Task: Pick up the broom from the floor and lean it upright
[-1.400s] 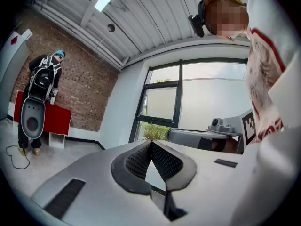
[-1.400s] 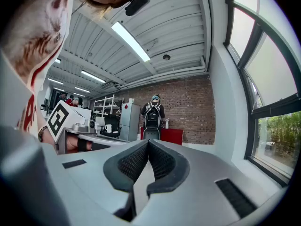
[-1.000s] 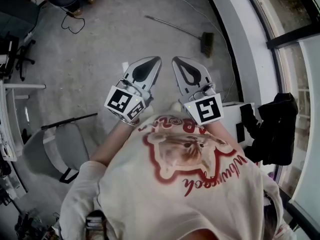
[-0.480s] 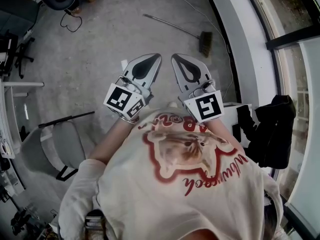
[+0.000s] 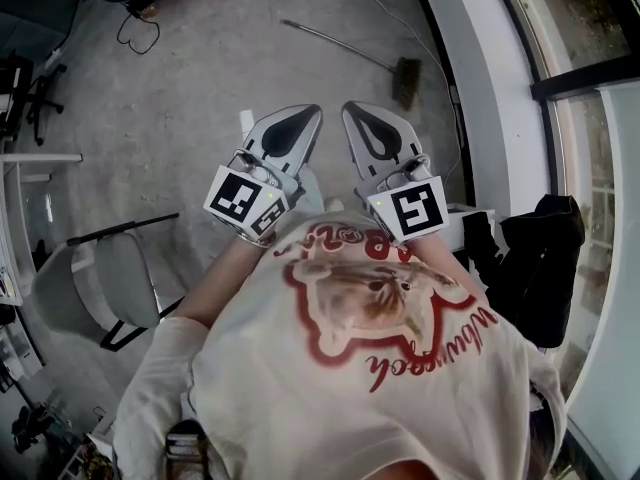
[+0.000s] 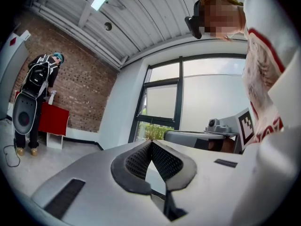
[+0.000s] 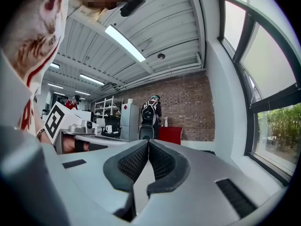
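The broom (image 5: 362, 54) lies flat on the grey floor far ahead, its thin handle running left and its dark brush head (image 5: 405, 82) near the white wall base. Both grippers are held level in front of the person's chest, well short of the broom. My left gripper (image 5: 308, 114) is shut with nothing between its tips, which meet in the left gripper view (image 6: 150, 141). Beside it, my right gripper (image 5: 356, 110) is also shut and empty, its tips touching in the right gripper view (image 7: 148, 142).
A grey chair (image 5: 95, 283) stands at the left. A black cable (image 5: 140, 40) loops on the floor at the upper left. White wall base and window frame (image 5: 500, 88) run along the right; a dark jacket (image 5: 535, 268) hangs there. A person with a backpack (image 7: 150, 117) stands far off.
The broom and floor have slid up and left in the head view and the chair has shifted down-left. Both grippers stay shut and side by side.
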Tool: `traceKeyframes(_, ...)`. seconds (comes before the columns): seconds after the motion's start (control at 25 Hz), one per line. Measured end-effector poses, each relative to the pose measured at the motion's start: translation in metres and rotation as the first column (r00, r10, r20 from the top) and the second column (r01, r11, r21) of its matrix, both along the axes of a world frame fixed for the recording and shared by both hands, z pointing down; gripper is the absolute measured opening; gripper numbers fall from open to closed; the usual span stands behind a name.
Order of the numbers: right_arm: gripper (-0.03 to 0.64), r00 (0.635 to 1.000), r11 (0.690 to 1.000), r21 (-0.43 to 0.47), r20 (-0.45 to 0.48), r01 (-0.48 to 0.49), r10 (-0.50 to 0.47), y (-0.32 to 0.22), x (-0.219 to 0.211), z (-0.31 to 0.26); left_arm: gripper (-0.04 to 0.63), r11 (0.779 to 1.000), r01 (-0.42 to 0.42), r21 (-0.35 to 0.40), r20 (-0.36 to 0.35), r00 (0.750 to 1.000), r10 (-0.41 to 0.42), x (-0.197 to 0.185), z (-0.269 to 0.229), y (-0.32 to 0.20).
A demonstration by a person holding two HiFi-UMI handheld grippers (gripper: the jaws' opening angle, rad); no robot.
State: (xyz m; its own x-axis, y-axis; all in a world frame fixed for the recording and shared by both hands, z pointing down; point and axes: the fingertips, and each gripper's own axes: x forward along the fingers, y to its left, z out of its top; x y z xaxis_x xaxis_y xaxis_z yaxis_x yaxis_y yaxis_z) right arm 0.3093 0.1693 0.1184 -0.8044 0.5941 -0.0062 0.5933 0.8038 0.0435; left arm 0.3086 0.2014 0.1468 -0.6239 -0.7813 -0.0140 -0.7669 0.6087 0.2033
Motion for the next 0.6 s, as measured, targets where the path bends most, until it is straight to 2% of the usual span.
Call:
traceKeyframes(0.2, 0.025, 1.0, 0.999, 0.035, -0.013, 0.002, -0.001, -0.001, -0.024, 0.005, 0.02, 1.0, 0.002, 0.009, 0.018, 1.0, -0.002, -0.024, -0.001, -0.003)
traceKeyframes(0.32, 0.025, 1.0, 0.999, 0.032, 0.018, 0.007, -0.008, 0.001, -0.046, 0.005, 0.02, 1.0, -0.006, 0.016, 0.029, 1.0, 0.006, -0.05, 0.004, -0.006)
traceKeyframes(0.48, 0.025, 1.0, 0.998, 0.055, 0.023, -0.001, 0.0, -0.001, -0.097, 0.015, 0.02, 0.999, -0.025, 0.032, 0.039, 0.999, 0.024, -0.108, 0.012, -0.011)
traceKeyframes(0.6, 0.025, 1.0, 0.998, 0.06, 0.024, -0.022, 0.02, 0.0, -0.152, 0.019, 0.02, 0.999, -0.036, 0.032, 0.059, 0.998, 0.034, -0.167, 0.009, -0.01)
